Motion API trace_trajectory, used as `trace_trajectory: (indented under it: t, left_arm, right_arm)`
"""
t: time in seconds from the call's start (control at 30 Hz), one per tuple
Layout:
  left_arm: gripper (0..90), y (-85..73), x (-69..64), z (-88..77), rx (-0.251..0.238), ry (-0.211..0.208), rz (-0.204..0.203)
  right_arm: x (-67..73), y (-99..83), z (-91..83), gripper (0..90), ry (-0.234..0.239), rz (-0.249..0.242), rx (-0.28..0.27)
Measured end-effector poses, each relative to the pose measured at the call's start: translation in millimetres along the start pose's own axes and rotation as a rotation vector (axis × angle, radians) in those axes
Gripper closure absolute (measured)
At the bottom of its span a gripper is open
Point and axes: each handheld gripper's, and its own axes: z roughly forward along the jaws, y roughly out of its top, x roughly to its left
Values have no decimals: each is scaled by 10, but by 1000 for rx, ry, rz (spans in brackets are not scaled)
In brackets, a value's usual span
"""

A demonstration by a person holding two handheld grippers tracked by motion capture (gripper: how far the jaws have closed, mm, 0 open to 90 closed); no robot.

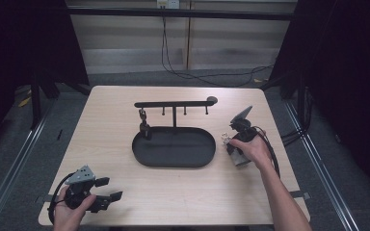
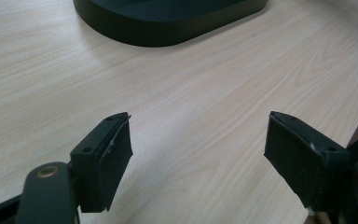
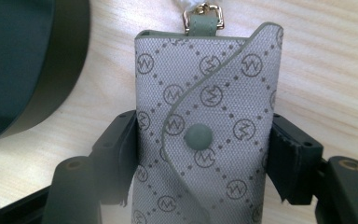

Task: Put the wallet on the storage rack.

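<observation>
Jaws of the right gripper [image 3: 200, 154] clamp a grey key pouch [image 3: 205, 130] right of the black tray [image 1: 173, 147], perhaps for hanging, while the left gripper [image 2: 198, 154] waits near-left, wide open and empty.

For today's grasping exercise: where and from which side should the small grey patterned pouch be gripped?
Grip the pouch across its two long flat edges at mid-body, level with the snap button, coming from the end opposite the gold clasp. The right gripper already brackets it there.

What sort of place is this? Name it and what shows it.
Probably a lab recording station, not a home: a bare wooden table between dark curtains, cables on a grey floor, and a person holding a left gripper and a right gripper beside a black hook stand.
</observation>
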Motion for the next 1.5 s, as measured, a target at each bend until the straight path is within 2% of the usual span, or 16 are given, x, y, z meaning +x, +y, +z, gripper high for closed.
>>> trace_trajectory:
  t: [0.17,0.53,0.7,0.83,1.03,1.13,1.2,1.27,1.37,1.5]
  left_arm:
    - [227,-2,6,1,0,-5,-2]
    - [225,0,-11,-1,6,-15,5]
    - [225,11,-19,22,13,-24,0]
    - [225,14,-37,6,7,-1,19]
    - [225,14,-45,7,16,1,26]
    - [224,33,-66,20,25,27,57]
    - [223,42,-80,21,19,13,66]
    - [220,40,-81,21,13,5,62]
    - [217,30,-44,9,0,-22,28]
    - [214,24,-30,-5,-7,-25,13]
  right_arm:
    - [-21,-14,-72,337,16,1,-9]
    - [-61,-72,-165,337,13,25,-19]
    - [-21,-51,-288,338,-2,4,-30]
    - [15,-23,-367,338,-8,-11,-34]
    - [29,-15,-503,338,-12,-10,-39]
    - [18,-12,-603,338,-14,-5,-52]
    - [14,-7,-666,338,-10,-4,-59]
    - [13,-5,-720,338,-9,-2,-73]
    - [7,-9,-773,338,23,2,-93]
    - [23,-15,-805,338,61,11,-120]
